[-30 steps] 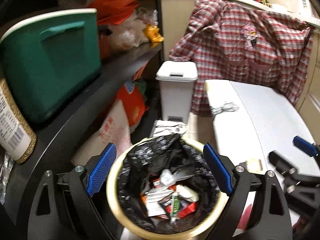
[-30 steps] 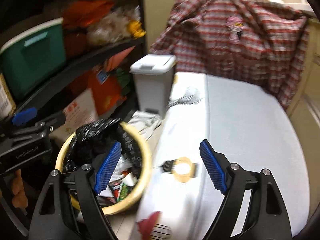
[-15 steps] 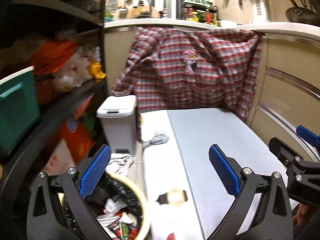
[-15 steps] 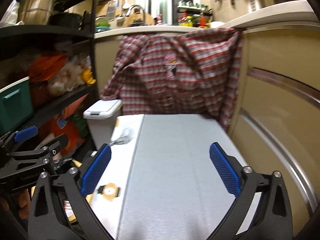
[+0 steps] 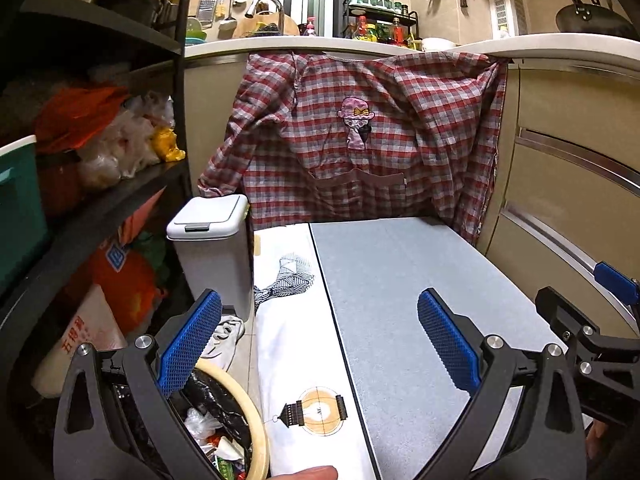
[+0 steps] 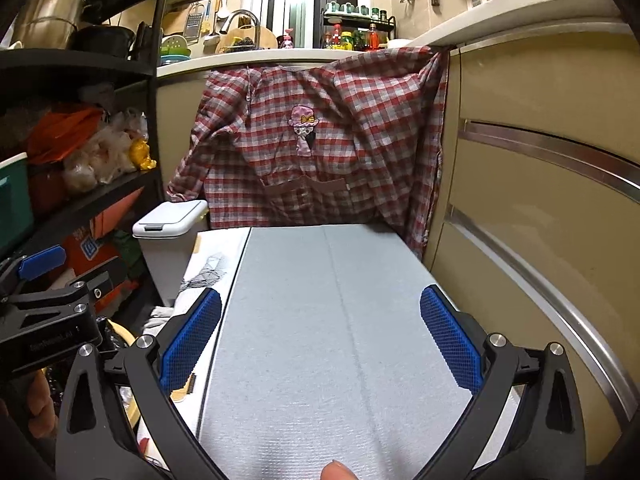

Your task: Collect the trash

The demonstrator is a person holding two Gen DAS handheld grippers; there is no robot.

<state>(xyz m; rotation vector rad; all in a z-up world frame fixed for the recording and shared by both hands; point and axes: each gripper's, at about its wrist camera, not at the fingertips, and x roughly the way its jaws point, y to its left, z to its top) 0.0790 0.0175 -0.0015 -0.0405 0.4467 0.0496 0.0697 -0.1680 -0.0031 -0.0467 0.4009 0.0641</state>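
The yellow-rimmed waste basket [image 5: 256, 436], lined with a black bag [image 5: 216, 396] and holding wrappers, sits low on the floor at the left edge of the bench [image 5: 400, 300] — right under the left tool [image 5: 318, 338]. No loose trash shows on the bench top, so there is no clear next target. Both the left tool and the right tool [image 6: 320, 338] stand wide with nothing between the pads. The main risk is at the basket: the left tool's near finger [image 5: 188, 344] hangs just over its rim, and a careless swing could tip it and spill the wrappers. The checked smock [image 5: 360, 140] draped from the counter behind could snag a reaching finger, and the white pedal bin [image 5: 208, 240] stands close enough to be knocked.
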